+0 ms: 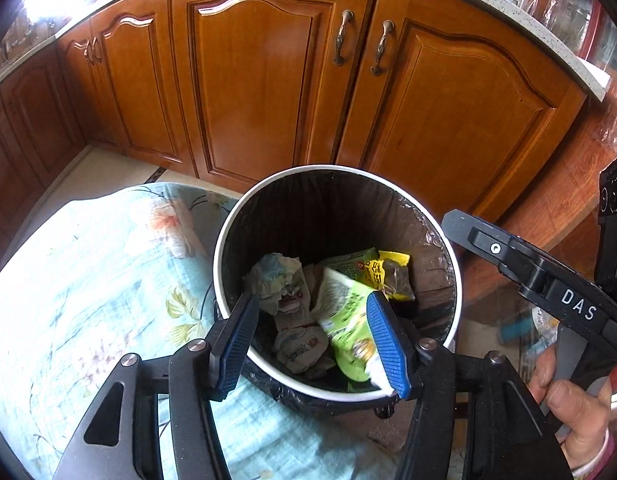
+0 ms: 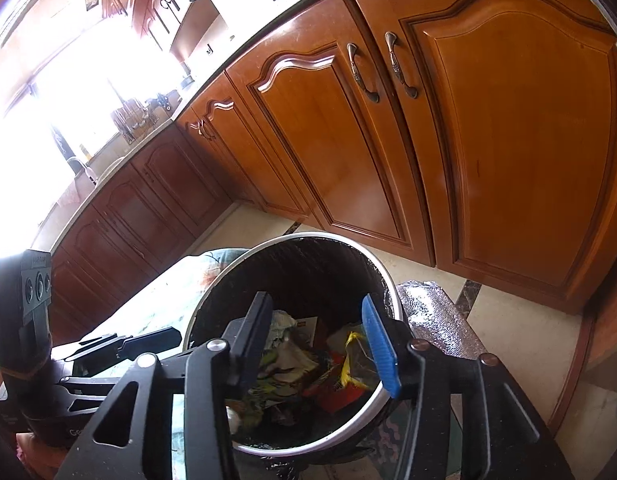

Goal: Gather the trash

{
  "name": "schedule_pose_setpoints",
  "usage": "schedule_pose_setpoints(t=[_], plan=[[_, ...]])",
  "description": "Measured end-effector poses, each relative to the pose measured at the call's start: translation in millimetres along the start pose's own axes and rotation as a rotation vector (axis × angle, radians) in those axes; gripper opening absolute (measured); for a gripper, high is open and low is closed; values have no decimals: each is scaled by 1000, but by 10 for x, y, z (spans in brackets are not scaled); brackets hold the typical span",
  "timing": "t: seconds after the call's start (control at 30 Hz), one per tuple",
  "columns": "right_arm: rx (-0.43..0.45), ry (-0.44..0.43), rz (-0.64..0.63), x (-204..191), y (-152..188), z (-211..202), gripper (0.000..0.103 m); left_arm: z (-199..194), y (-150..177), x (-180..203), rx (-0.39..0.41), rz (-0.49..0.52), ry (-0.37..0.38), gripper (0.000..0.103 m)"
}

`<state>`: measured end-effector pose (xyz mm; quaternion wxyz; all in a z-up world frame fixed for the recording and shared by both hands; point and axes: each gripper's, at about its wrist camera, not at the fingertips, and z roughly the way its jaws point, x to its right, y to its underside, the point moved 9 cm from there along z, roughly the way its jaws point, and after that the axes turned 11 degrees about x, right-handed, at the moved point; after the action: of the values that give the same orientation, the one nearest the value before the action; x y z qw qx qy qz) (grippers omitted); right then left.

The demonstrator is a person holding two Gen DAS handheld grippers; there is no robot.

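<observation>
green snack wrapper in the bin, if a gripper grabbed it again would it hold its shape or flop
Probably floppy: the green snack wrapper lies creased and bent over the other trash in the bin. It looks flat and empty, so likely very light. Its glossy film may slip between smooth pads.

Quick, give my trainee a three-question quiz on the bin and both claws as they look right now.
1. True or false: the left claw is pinching a wrapper.
2. What lines the bin: A a black bag, B newspaper, C nothing?
3. Fill in: the green wrapper lies ___ the bin.

Key: 1 false, both it and the right claw are open above the bin. 2 A. 3 inside.
</observation>
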<state>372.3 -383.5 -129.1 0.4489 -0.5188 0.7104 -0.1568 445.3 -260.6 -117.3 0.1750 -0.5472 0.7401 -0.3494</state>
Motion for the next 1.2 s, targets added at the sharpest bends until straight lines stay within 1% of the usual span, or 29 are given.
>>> schedule_pose_setpoints(t=[0.03,0.1,0.13,0.2,0.3,0.4,0.57,0.7,0.87,0.97,1.1,1.2], plan=[[3,-4,4,-6,-5,-25,58,-46,20,-21,6,-8,0,57],[13,-12,10,-31,-5,-93,71,-157,74,-72,20,-29,-4,57],[18,-18,14,-47,4,-136,74,-228,109,-107,33,-46,-4,58],[29,-28,24,-82,42,-224,88,-388,209,-171,61,-82,-9,62],[41,-46,29,-182,155,-376,95,-631,378,-250,100,-132,-8,64],[48,-54,25,-303,298,-519,98,-860,580,-313,129,-168,-18,67],[43,-75,34,-502,568,-721,100,-1218,913,-467,158,-239,-27,72],[43,-83,45,-624,751,-878,100,-1435,1085,-595,178,-282,-37,77],[32,-99,79,-763,962,-1004,102,-1689,1313,-637,196,-311,-7,78],[32,-103,95,-860,1114,-1100,102,-1846,1447,-698,210,-316,-10,79],[34,-95,76,-957,1221,-1213,102,-2068,1508,-774,236,-328,-1,79],[66,-75,21,-1076,1151,-1341,102,-2282,1475,-799,285,-312,-21,83]])
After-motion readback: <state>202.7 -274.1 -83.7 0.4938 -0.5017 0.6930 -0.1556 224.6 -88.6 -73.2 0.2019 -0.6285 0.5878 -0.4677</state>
